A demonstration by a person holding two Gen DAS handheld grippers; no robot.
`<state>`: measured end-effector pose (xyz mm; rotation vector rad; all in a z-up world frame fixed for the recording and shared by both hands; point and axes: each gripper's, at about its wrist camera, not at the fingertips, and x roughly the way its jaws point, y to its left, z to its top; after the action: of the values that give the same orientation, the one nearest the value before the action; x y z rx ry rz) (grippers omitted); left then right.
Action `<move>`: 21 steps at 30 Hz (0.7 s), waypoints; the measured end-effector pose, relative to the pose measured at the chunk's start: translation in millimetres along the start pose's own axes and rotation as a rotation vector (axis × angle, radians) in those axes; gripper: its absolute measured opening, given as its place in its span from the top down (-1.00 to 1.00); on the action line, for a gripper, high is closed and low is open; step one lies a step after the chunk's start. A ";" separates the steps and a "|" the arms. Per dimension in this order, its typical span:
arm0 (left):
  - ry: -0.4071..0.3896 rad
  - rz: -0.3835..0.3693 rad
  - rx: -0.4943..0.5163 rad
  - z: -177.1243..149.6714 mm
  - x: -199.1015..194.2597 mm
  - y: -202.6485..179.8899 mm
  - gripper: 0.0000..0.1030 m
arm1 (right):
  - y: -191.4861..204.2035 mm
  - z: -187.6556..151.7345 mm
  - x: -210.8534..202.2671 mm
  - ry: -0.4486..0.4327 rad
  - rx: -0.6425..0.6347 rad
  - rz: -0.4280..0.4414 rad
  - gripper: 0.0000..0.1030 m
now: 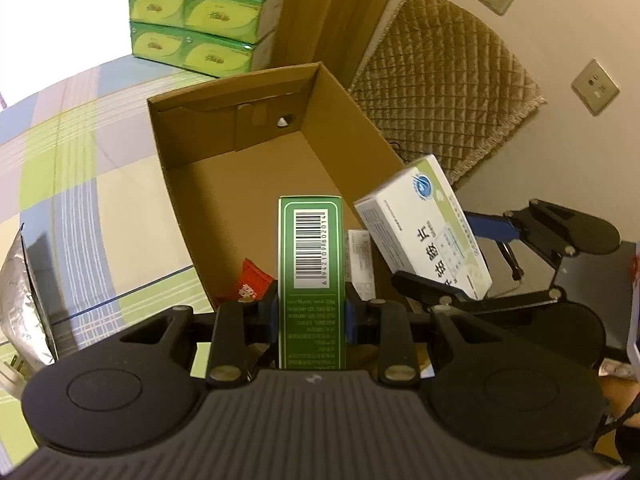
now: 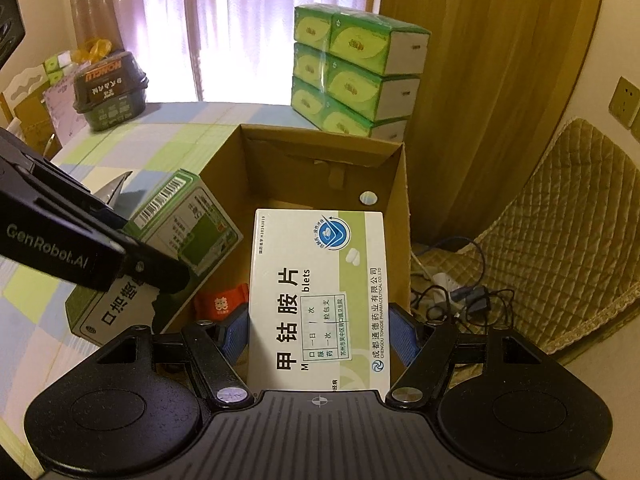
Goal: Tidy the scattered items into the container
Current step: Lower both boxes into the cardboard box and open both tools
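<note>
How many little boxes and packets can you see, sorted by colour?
Green medicine box: 1
White medicine box: 1
Red packet: 1
Total: 3

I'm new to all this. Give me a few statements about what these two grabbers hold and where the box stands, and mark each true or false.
1. The left gripper clamps a green box. True.
2. The right gripper is empty. False: it grips a white medicine box.
3. The cardboard box has its lid closed. False: it is open on top.
4. A red packet lies inside the cardboard box. True.
5. Stacked tissue packs stand beyond the cardboard box. True.
</note>
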<state>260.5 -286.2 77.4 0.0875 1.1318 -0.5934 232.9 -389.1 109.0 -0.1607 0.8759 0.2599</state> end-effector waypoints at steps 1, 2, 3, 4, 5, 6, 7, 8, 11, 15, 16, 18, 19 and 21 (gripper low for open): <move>0.002 0.005 -0.003 0.5 0.6 0.4 0.51 | -0.9 -0.2 1.3 0.001 0.002 0.001 -0.41; -0.002 0.015 -0.008 0.6 0.2 0.9 0.51 | -1.6 -0.6 2.2 0.002 0.004 0.002 -0.41; -0.007 0.025 -0.010 0.8 -0.2 1.1 0.50 | -2.1 -0.9 3.0 0.001 0.005 0.003 -0.41; -0.009 0.028 -0.008 0.7 -0.8 1.1 0.50 | -2.6 -1.2 3.7 0.000 0.007 0.003 -0.41; -0.012 0.031 -0.008 0.7 -1.6 1.4 0.50 | -3.0 -1.3 4.7 0.002 0.008 0.004 -0.41; -0.016 0.037 -0.006 0.5 -2.1 2.1 0.50 | -3.1 -1.4 5.7 0.003 0.008 0.004 -0.41; -0.017 0.039 -0.004 0.3 -2.5 2.5 0.50 | -2.9 -2.0 6.4 0.004 0.008 0.005 -0.41; -0.017 0.040 -0.003 -0.1 -2.7 3.3 0.50 | -2.8 -2.5 7.0 0.005 0.007 0.005 -0.41; -0.018 0.046 0.005 -1.5 -3.9 4.5 0.50 | -2.3 -3.7 8.8 0.006 0.007 0.008 -0.41; -0.017 0.050 0.021 -3.9 -6.3 4.1 0.50 | -0.3 -3.9 10.4 0.006 0.007 0.010 -0.41; -0.019 0.052 0.023 -4.1 -6.9 4.2 0.50 | 0.6 -3.7 10.8 0.006 0.005 0.010 -0.41; -0.022 0.051 0.026 -4.5 -8.5 4.4 0.50 | 2.0 -2.7 10.9 0.003 0.005 0.011 -0.41; -0.024 0.052 0.024 -4.2 -8.8 5.0 0.49 | 2.5 -1.8 11.4 0.001 0.007 0.011 -0.41; -0.027 0.055 0.029 -4.5 -9.8 6.4 0.48 | 2.2 -0.7 11.9 -0.012 0.018 0.015 -0.42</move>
<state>257.1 -275.2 82.4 0.1344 1.0919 -0.5606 239.0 -385.3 99.3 -0.1359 0.8679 0.2664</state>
